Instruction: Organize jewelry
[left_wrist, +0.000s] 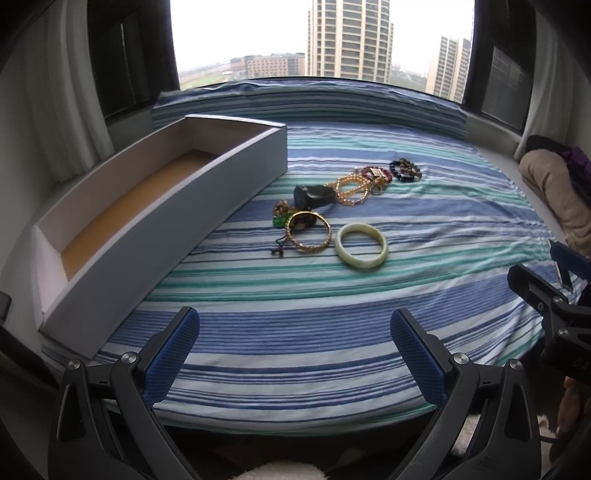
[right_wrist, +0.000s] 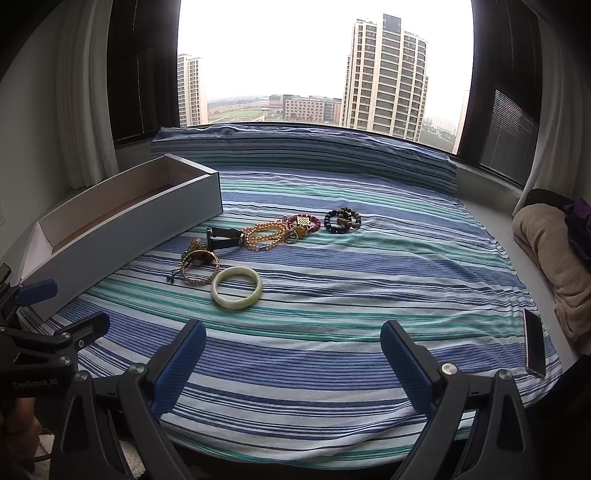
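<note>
Jewelry lies loose on the striped sheet (left_wrist: 369, 302) beside an open box (left_wrist: 236, 155): a jade bangle (left_wrist: 361, 248) nearest, a gold bangle (left_wrist: 308, 232) touching a watch (left_wrist: 314, 195), then bead bracelets (left_wrist: 405, 170). Left gripper (left_wrist: 294, 350) and right gripper (right_wrist: 293, 363) both hover over the sheet, jaws spread wide, holding nothing.

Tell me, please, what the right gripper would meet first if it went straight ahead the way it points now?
Probably the striped cloth, since the right gripper points over bare fabric; the pale green bangle lies ahead, slightly left. Depth is uncertain.
</note>
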